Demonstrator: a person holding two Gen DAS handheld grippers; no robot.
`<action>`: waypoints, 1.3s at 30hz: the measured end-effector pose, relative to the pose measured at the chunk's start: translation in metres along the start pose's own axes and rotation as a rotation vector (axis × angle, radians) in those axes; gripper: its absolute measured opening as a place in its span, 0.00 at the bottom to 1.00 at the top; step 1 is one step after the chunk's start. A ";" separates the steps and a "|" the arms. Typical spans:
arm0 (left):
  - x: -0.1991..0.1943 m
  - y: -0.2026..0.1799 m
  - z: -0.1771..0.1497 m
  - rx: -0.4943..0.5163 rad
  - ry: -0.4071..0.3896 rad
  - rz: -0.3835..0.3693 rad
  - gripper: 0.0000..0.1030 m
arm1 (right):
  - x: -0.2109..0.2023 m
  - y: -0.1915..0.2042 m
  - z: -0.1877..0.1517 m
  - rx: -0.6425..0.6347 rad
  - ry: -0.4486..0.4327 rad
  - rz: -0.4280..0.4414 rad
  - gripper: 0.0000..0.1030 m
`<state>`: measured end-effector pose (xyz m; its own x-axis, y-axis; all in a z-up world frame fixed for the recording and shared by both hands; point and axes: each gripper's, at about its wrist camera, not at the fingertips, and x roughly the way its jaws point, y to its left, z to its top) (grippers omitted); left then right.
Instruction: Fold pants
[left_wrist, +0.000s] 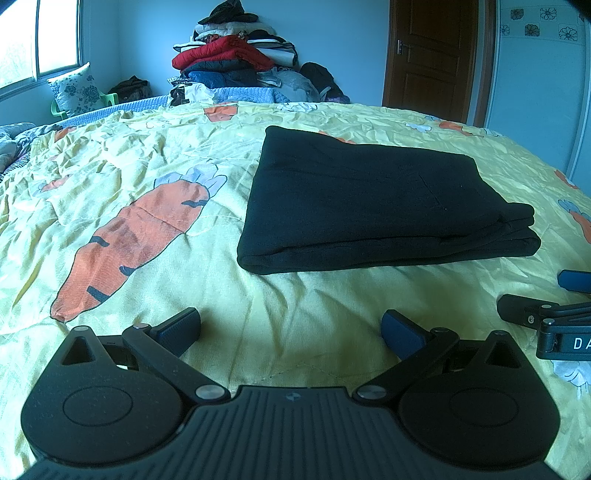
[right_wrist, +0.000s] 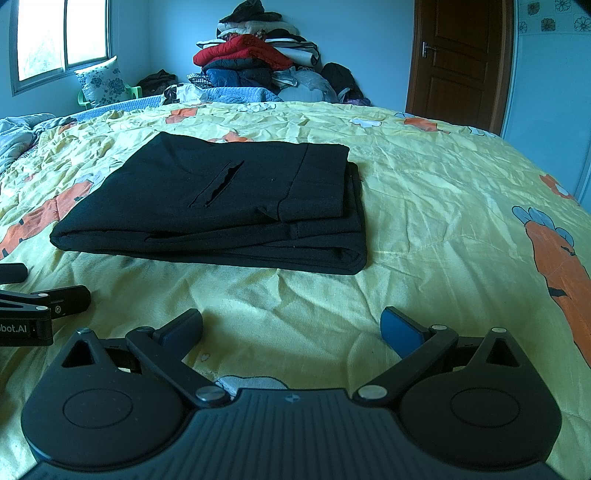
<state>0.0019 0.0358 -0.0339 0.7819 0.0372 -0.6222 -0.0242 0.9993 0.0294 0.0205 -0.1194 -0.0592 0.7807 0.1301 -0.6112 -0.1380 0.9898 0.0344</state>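
The black pants (left_wrist: 369, 199) lie folded into a flat, layered rectangle on the yellow carrot-print bedspread (left_wrist: 147, 177). In the right wrist view the pants (right_wrist: 221, 206) show a pocket slit on top and stacked edges toward me. My left gripper (left_wrist: 291, 330) stands open just short of the near edge of the pants, nothing between its fingers. My right gripper (right_wrist: 291, 330) is open too, low over the bedspread (right_wrist: 443, 206), apart from the pants. Each gripper shows at the edge of the other's view: right gripper (left_wrist: 532, 297), left gripper (right_wrist: 53, 286).
A tall heap of clothes and blankets (left_wrist: 232, 55) sits beyond the far edge of the bed. A brown door (left_wrist: 432, 55) is at the back right, a window (left_wrist: 40, 37) and a floral cushion (left_wrist: 75, 88) at the back left. Crumpled bedding (right_wrist: 18, 133) lies at the left.
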 end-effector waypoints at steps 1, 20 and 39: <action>0.000 0.000 0.000 0.000 0.000 0.000 1.00 | 0.000 0.000 0.000 0.000 0.000 0.000 1.00; 0.000 0.000 0.000 0.001 0.000 0.000 1.00 | 0.000 0.000 0.000 -0.001 0.000 0.003 1.00; 0.000 0.000 0.000 0.001 0.000 0.000 1.00 | 0.000 -0.002 -0.001 -0.006 0.000 0.003 1.00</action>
<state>0.0022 0.0357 -0.0342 0.7818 0.0372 -0.6224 -0.0234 0.9993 0.0304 0.0201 -0.1212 -0.0598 0.7802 0.1334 -0.6112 -0.1444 0.9890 0.0315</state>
